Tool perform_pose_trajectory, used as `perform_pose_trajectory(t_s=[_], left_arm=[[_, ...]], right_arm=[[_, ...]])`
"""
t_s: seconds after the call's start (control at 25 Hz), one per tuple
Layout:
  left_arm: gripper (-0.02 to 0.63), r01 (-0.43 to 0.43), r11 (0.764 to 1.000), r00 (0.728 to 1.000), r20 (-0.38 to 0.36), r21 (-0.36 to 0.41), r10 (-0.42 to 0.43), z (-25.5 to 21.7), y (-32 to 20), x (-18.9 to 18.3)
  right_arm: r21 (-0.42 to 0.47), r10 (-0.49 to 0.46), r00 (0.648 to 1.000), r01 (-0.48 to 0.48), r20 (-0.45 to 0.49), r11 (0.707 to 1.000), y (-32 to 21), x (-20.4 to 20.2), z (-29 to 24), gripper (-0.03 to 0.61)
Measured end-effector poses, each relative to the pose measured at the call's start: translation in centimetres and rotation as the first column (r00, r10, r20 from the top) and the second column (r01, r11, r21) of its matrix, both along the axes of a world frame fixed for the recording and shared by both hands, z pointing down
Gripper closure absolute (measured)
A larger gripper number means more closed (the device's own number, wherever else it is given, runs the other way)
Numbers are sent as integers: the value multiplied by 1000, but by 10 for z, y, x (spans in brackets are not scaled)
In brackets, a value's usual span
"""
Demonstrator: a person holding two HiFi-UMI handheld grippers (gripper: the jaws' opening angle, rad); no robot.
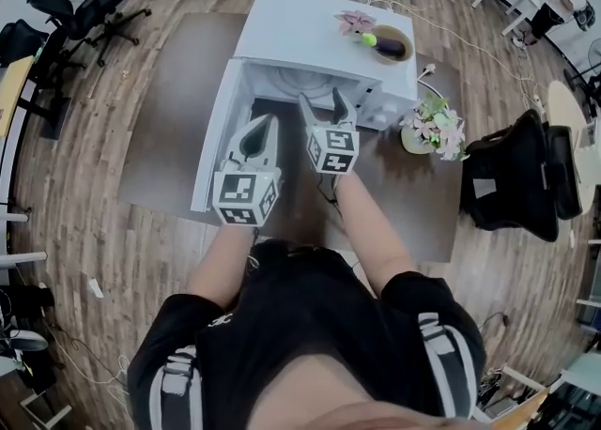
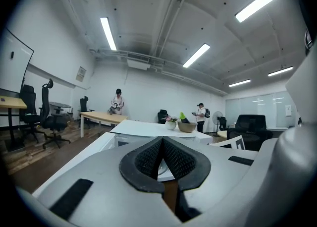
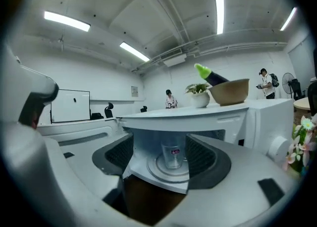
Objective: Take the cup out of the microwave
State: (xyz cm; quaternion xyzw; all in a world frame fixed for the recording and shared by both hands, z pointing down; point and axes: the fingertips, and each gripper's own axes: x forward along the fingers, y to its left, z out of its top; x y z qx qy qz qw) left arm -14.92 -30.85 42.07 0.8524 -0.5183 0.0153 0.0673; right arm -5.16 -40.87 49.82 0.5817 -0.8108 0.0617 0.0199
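The white microwave (image 1: 319, 34) stands on a brown table (image 1: 178, 99) with its door (image 1: 212, 137) swung open to the left. Inside, a clear glass cup (image 3: 172, 155) with a small label stands upright on the round turntable (image 3: 166, 172). My right gripper (image 1: 324, 101) points level at the cavity's mouth, jaws open. In the right gripper view the cup shows between its fingertips but farther in, untouched. My left gripper (image 1: 266, 126) hangs beside the open door with its pads (image 2: 148, 159) meeting at the tips and nothing between them. The head view hides the cup.
On the microwave's top sit a tan bowl (image 1: 392, 43) holding a purple and green toy, and a small flower pot (image 1: 357, 23). A vase of flowers (image 1: 434, 130) stands on the table to the microwave's right. A black office chair (image 1: 516, 179) is at the right; people stand far off.
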Motion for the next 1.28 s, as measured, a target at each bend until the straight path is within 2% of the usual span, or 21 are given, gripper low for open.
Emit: perform_pose_trajectory(t_s=[0.32, 0.56, 0.96, 1.28], left_arm=[[612, 21, 998, 1000, -7, -65, -21, 40, -33, 2], [612, 20, 995, 1000, 8, -99, -20, 64, -50, 4], [612, 18, 993, 1000, 25, -117, -15, 80, -55, -5], [612, 4, 994, 1000, 28, -109, -1, 78, -56, -9]], right_arm=[[-129, 15, 999, -19, -33, 992, -82, -7, 68, 258], [-204, 31, 997, -44, -67, 978, -123, -4, 109, 255], [-208, 30, 991, -56, -128, 977, -168, -14, 120, 252], [-216, 41, 988, -74, -151, 974, -181, -18, 122, 249]])
